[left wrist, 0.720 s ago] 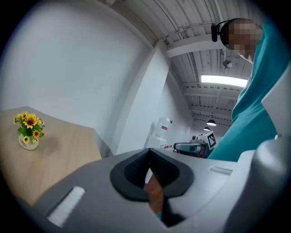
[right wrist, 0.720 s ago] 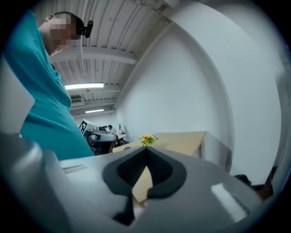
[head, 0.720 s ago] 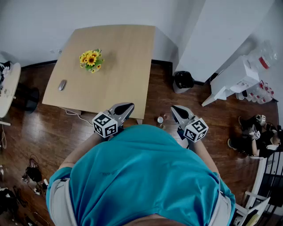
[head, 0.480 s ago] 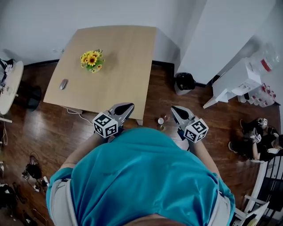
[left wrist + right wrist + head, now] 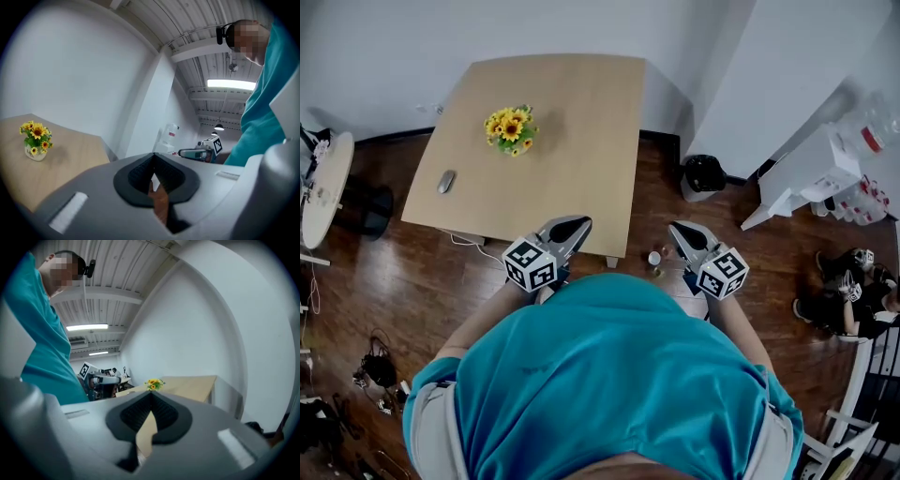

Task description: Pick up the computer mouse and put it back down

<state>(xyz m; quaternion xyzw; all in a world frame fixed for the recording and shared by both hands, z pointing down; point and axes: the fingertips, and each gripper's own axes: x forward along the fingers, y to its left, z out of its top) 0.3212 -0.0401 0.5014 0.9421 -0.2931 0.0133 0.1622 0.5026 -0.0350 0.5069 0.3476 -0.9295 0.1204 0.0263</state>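
- We see the wooden table point(image 5: 581, 159) from above, at 12 o'clock from the person in the teal shirt point(image 5: 609, 384).
- The mouse point(image 5: 446, 181) lies flat on the table near its left edge, at 9 o'clock from the table's middle, and nothing touches it.
- A small pot of yellow flowers point(image 5: 513, 129) stands upright at 2 o'clock from the mouse, well apart from it.
- The left gripper point(image 5: 575, 225) shows over the table's near edge. The mouse is at 10 o'clock from it, well apart.
- Its 2 jaws are closed tip to tip, with nothing between them.
- The right gripper point(image 5: 680, 231) is held over the dark wooden floor point(image 5: 394, 272). It sits at 3 o'clock from the left gripper, just off the table's near right corner.
- Its 2 jaws also meet at the tips and hold nothing.
- A black bin point(image 5: 705, 173) stands on the floor at 1 o'clock from the right gripper, beside the white wall point(image 5: 394, 56).
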